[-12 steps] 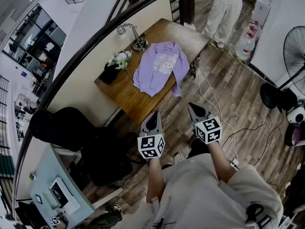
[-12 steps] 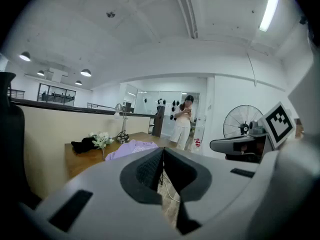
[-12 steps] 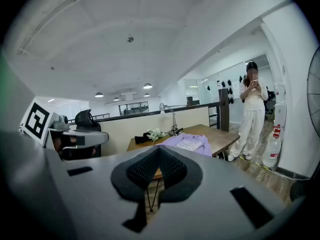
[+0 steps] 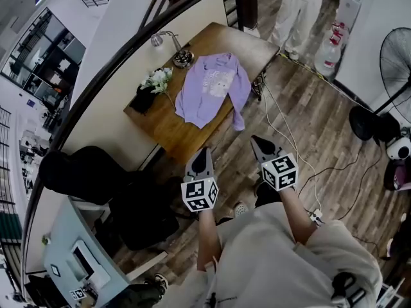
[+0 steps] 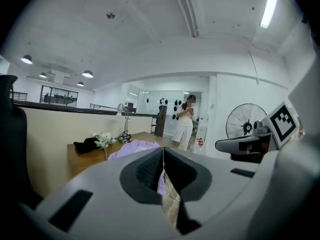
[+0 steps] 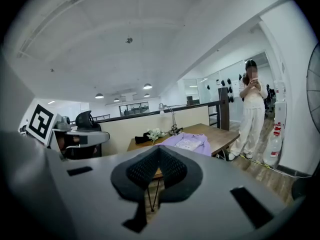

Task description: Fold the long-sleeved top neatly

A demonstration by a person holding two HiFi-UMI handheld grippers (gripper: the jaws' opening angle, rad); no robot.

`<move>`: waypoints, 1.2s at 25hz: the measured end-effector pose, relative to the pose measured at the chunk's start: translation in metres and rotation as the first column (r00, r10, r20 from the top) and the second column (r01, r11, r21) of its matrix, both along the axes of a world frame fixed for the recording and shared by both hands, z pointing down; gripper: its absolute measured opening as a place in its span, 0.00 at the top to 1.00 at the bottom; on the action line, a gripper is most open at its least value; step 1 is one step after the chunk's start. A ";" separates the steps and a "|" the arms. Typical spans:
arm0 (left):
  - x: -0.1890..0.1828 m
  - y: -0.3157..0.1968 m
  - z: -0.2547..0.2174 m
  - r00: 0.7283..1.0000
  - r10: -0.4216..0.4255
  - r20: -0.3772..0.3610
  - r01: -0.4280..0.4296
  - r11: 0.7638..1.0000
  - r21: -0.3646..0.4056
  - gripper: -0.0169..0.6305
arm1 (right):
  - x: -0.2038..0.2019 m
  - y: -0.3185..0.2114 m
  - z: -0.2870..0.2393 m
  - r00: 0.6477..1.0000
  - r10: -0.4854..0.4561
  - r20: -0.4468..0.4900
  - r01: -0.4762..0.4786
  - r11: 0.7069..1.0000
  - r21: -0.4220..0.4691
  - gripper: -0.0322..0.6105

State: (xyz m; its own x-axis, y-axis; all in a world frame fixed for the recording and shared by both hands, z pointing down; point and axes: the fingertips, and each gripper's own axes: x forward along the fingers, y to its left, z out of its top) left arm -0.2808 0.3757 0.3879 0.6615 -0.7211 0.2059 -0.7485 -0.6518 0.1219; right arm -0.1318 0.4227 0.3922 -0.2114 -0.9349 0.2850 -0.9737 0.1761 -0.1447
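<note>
The person's left forearm (image 4: 205,236) reaches forward from the body, and the left tool (image 4: 203,153) is held out over the wooden floor (image 4: 302,133), pointing a little below level toward the bench (image 4: 164,124). In the left gripper view its two dark pads meet along a thin seam with nothing between them; the tool is closed and empty (image 5: 163,151). To its right the right forearm (image 4: 298,217) is stretched out the same way, and the right tool (image 4: 255,141) sits beside the left one, apart from it, aimed slightly downward and forward. In the right gripper view its jaws are also pressed together on nothing (image 6: 159,149). Neither tool touches anything, and both are well short of the bench. The long-sleeved top (image 4: 212,88), lilac with a pale print on the chest, lies spread flat and face up on the wooden bench, with one sleeve reaching over the edge on the side near the tools. It shows ahead of the closed jaws in both gripper views (image 5: 135,146) (image 6: 190,141). Left of the top on the bench are a small bunch of white flowers (image 4: 157,79) and a desk lamp (image 4: 176,47). Beyond the bench stands a person in pale clothes (image 4: 302,11), and at the far right a floor fan (image 4: 395,56).
</note>
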 end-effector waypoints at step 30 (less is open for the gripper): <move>0.162 -0.119 0.020 0.983 0.079 0.169 -0.077 0.997 -0.018 0.71 | 0.136 -0.116 0.019 0.992 -0.051 0.111 0.050 0.999 0.007 0.74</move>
State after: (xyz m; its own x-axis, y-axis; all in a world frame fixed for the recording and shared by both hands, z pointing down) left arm -0.1191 0.2572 0.4076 0.6702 -0.6659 0.3277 -0.7062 -0.7080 0.0056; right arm 0.0037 0.3063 0.4114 -0.2885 -0.9234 0.2531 -0.9414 0.2253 -0.2511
